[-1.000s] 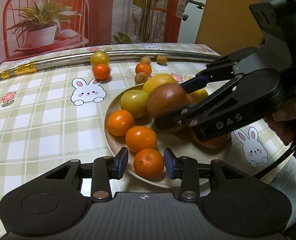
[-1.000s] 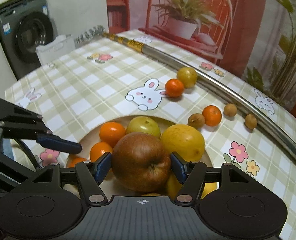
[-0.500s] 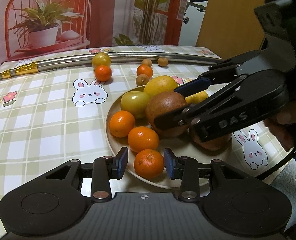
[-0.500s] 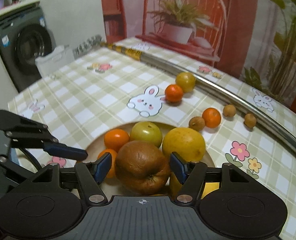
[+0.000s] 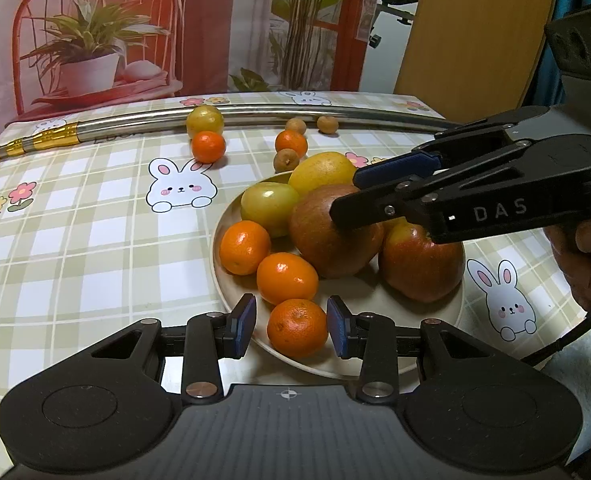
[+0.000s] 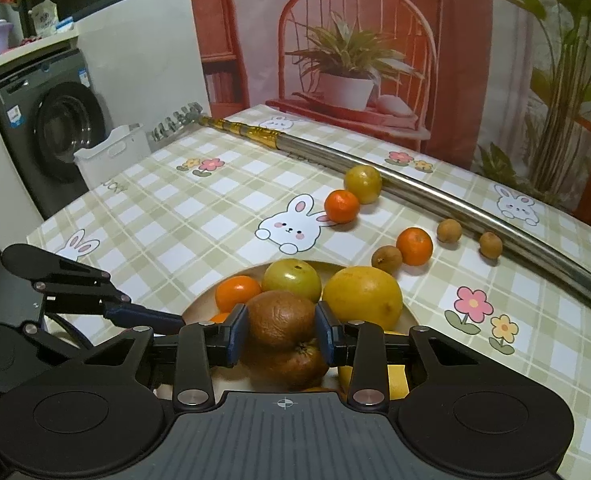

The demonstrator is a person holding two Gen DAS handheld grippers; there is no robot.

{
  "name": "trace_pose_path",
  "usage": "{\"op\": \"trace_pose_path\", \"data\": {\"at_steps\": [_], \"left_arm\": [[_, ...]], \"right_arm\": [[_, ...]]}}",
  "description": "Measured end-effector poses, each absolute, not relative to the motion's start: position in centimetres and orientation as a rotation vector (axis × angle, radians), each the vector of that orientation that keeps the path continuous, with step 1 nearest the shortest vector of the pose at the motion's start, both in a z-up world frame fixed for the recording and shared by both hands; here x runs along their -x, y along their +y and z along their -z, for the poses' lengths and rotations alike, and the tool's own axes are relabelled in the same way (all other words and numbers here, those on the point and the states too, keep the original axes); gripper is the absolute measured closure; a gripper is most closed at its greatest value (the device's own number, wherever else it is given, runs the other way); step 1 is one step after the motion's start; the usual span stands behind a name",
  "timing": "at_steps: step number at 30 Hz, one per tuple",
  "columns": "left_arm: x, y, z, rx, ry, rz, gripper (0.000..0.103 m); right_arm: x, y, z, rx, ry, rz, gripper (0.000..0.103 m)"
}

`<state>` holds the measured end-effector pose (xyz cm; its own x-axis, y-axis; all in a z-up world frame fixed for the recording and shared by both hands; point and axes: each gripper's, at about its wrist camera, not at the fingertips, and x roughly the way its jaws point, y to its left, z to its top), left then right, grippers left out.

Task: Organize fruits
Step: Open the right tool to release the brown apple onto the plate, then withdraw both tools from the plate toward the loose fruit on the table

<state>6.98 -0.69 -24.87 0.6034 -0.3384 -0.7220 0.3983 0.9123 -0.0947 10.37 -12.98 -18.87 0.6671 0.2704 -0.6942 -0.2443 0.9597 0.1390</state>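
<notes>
My grippers (image 5: pixel 287 326) are black matt plastic with soft-looking blue pads (image 5: pixel 244 324). The plate (image 5: pixel 359 296) is smooth and pale, a bit shiny. The oranges (image 5: pixel 297 328) have bumpy, glossy skin. The apple (image 5: pixel 331 236) is smooth with a dull shine. The long pole (image 6: pixel 447 202) is shiny metal. The tablecloth (image 5: pixel 75 240) looks smooth and printed, like plastic.
</notes>
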Motion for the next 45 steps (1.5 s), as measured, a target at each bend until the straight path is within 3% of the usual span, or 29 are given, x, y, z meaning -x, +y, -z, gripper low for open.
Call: {"op": "trace_pose_path", "data": {"at_steps": [20, 27, 31, 32, 40, 45], "left_arm": [[-6.9, 0.1, 24.1, -0.044, 0.779, 0.402, 0.062], [-7.5, 1.0, 22.5, 0.000, 0.736, 0.379, 0.062], [-7.9, 1.1, 21.4, 0.002, 0.714, 0.368, 0.062], [-8.0, 1.1, 21.2, 0.001, 0.709, 0.366, 0.062], [-9.0, 1.0, 20.4, -0.010, 0.702, 0.352, 0.062], [-9.8, 0.8, 19.6, -0.028, 0.691, 0.357, 0.062]], "right_arm": [[-7.3, -17.9, 17.0, -0.222, 0.632, -0.100, 0.066], [-6.0, -20.7, 15.9, -0.221, 0.578, -0.004, 0.047], [-5.8, -20.7, 15.9, -0.167, 0.583, 0.026, 0.017], [-5.8, -20.7, 16.0, -0.168, 0.585, 0.025, 0.015], [-6.2, -20.3, 16.6, -0.122, 0.617, 0.068, 0.009], [-6.1, -20.6, 16.8, -0.086, 0.584, 0.105, 0.017]]}}
